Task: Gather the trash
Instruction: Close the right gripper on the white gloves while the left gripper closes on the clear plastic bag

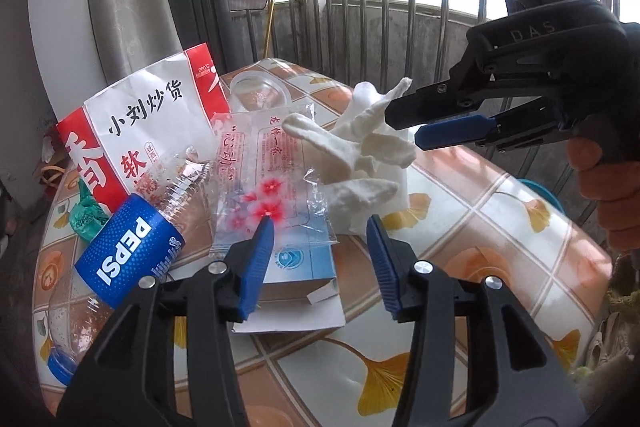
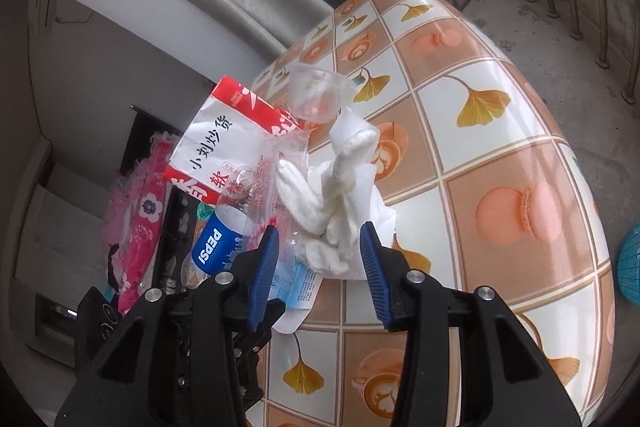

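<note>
A heap of trash lies on the table. It holds a red-and-white paper snack bag (image 1: 152,123), a Pepsi bottle (image 1: 128,255) on its side, a clear plastic bag with red flowers (image 1: 260,167), a clear cup (image 1: 260,91), a green wrapper (image 1: 84,215) and a crumpled white tissue (image 1: 360,147). My left gripper (image 1: 321,221) is open, its left pad tip over the flowered bag's near edge. My right gripper (image 1: 404,129) comes in from the right beside the tissue. In the right wrist view the right gripper (image 2: 320,229) stands open with the tissue (image 2: 332,187) just ahead between its pads, not pinched.
A flattened blue-and-white carton (image 1: 300,267) lies under the plastic bag. The table (image 2: 500,155) has a tile-and-leaf patterned cloth and a rounded edge. A metal railing (image 1: 400,7) stands behind, and a blue basket (image 2: 628,267) sits on the floor to the right. A hand (image 1: 612,195) holds the right gripper.
</note>
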The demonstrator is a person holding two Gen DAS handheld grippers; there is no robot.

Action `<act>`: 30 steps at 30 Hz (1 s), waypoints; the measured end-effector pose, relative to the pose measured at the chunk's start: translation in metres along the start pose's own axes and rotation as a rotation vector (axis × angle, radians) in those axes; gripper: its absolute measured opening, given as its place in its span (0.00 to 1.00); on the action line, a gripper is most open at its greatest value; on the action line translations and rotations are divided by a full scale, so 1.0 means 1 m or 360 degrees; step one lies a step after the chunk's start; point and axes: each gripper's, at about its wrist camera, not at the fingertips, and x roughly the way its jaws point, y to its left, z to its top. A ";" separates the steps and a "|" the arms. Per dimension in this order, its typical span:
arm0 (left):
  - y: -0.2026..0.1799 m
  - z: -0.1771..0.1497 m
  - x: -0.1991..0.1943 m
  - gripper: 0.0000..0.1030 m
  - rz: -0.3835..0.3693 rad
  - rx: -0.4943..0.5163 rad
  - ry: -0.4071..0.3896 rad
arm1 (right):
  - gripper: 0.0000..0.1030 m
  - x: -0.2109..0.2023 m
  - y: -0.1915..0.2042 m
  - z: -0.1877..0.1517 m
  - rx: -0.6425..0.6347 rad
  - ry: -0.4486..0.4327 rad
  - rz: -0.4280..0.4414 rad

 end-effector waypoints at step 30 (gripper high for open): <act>0.021 0.005 0.021 0.01 -0.0148 -0.0236 0.0112 | 0.22 0.025 -0.014 -0.004 0.0035 0.0072 -0.0022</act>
